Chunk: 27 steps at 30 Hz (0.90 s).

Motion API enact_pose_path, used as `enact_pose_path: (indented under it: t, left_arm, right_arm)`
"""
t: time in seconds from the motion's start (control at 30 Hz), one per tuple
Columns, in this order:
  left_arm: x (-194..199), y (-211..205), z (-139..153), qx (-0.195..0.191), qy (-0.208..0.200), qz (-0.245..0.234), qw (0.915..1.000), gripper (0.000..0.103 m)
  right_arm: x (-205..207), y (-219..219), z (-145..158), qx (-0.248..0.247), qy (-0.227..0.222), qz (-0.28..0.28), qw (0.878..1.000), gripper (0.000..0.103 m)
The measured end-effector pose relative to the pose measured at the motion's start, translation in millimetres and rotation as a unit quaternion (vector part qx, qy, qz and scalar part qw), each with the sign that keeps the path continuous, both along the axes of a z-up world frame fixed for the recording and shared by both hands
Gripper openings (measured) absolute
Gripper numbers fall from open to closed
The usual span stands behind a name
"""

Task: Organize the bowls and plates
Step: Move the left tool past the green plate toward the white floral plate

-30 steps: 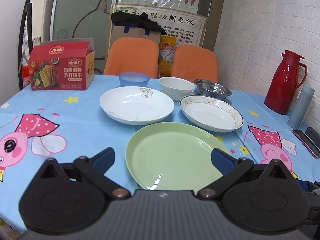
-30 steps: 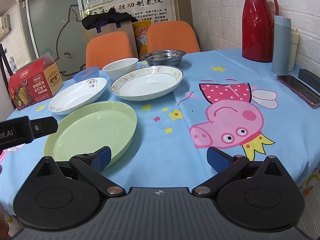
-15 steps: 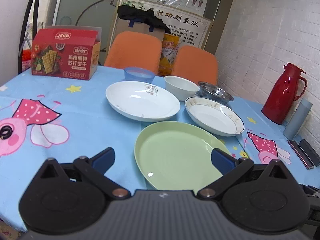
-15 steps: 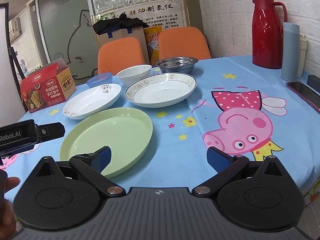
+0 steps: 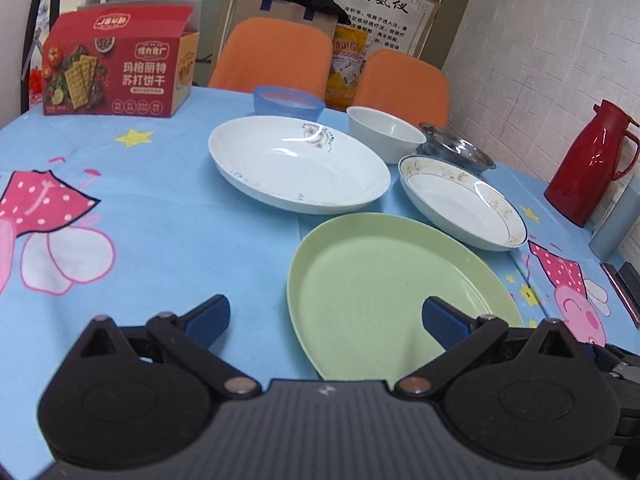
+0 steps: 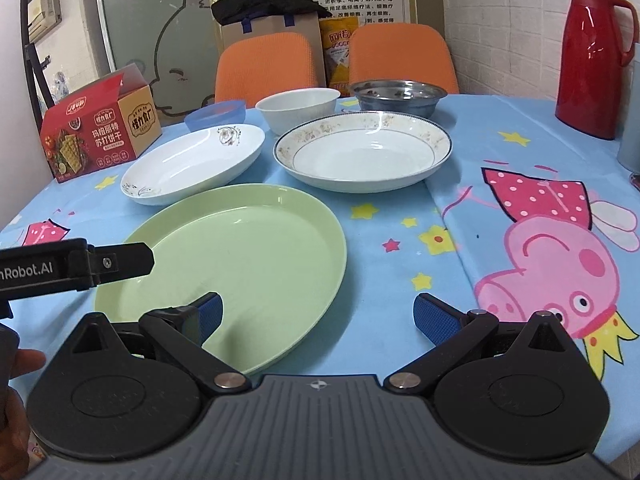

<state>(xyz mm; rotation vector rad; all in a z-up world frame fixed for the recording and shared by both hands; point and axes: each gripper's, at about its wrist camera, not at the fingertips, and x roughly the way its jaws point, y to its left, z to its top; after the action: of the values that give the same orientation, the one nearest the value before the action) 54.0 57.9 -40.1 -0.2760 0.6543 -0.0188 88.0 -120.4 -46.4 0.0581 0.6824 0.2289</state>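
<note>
A green plate (image 5: 396, 296) (image 6: 240, 264) lies nearest me on the blue tablecloth. Behind it lie a white floral plate (image 5: 296, 164) (image 6: 192, 164) and a gold-rimmed plate (image 5: 460, 200) (image 6: 362, 152). Further back stand a blue bowl (image 5: 288, 100) (image 6: 216, 114), a white bowl (image 5: 382, 128) (image 6: 298, 108) and a steel bowl (image 5: 456, 150) (image 6: 398, 96). My left gripper (image 5: 326, 318) is open and empty over the green plate's near left edge. My right gripper (image 6: 316, 314) is open and empty over its near right edge.
A red cracker box (image 5: 116, 68) stands at the back left. A red thermos (image 6: 596, 56) and a grey cup (image 5: 616, 220) stand at the right, with phones (image 5: 624, 292) near the edge. Two orange chairs (image 6: 264, 64) stand behind the table.
Both grippers have moved forward toward the plates, the left one also shifting left; the dishes look larger. Both grippers stay open. Nothing on the table has moved.
</note>
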Motion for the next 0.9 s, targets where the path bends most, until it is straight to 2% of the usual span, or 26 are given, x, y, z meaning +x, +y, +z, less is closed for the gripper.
enact_pose_path:
  t: [0.2, 0.3, 0.37, 0.43, 0.53, 0.77, 0.9]
  left_arm:
    - [6.9, 0.5, -4.6, 0.002, 0.007, -0.02, 0.9998, 0.101]
    - [8.2, 5.1, -3.0, -0.011, 0.005, -0.036, 0.9993, 0.1]
    - [9.1, 7.3, -0.7, -0.018, 0.002, -0.047, 0.9987, 0.099]
    - [11.0, 7.3, 1.2, -0.016, 0.002, -0.058, 0.9982, 0.099]
    - [15.9, 3.2, 0.0, -0.004, 0.009, -0.061, 0.9981, 0.097]
    - [19.8, -16.3, -4.6, 0.03, 0.006, -0.074, 0.9968, 0.083]
    - [18.0, -20.3, -6.6, 0.043, 0.0, -0.059, 0.9973, 0.08]
  right_arm:
    - [2.1, -0.9, -2.7, -0.016, -0.014, 0.014, 1.0, 0.103]
    - [2.0, 1.6, -3.2, -0.04, -0.016, 0.025, 0.999, 0.103]
    - [3.4, -0.5, 0.3, -0.028, -0.009, 0.015, 0.999, 0.103]
    - [1.0, -1.4, 3.4, -0.008, -0.022, 0.028, 0.999, 0.103]
    - [4.8, 6.7, 1.4, -0.026, -0.024, 0.037, 0.999, 0.103]
    - [10.3, 11.0, -2.7, -0.031, -0.036, 0.045, 0.998, 0.103]
    - [1.8, 16.7, -2.9, -0.025, -0.053, 0.045, 0.997, 0.103]
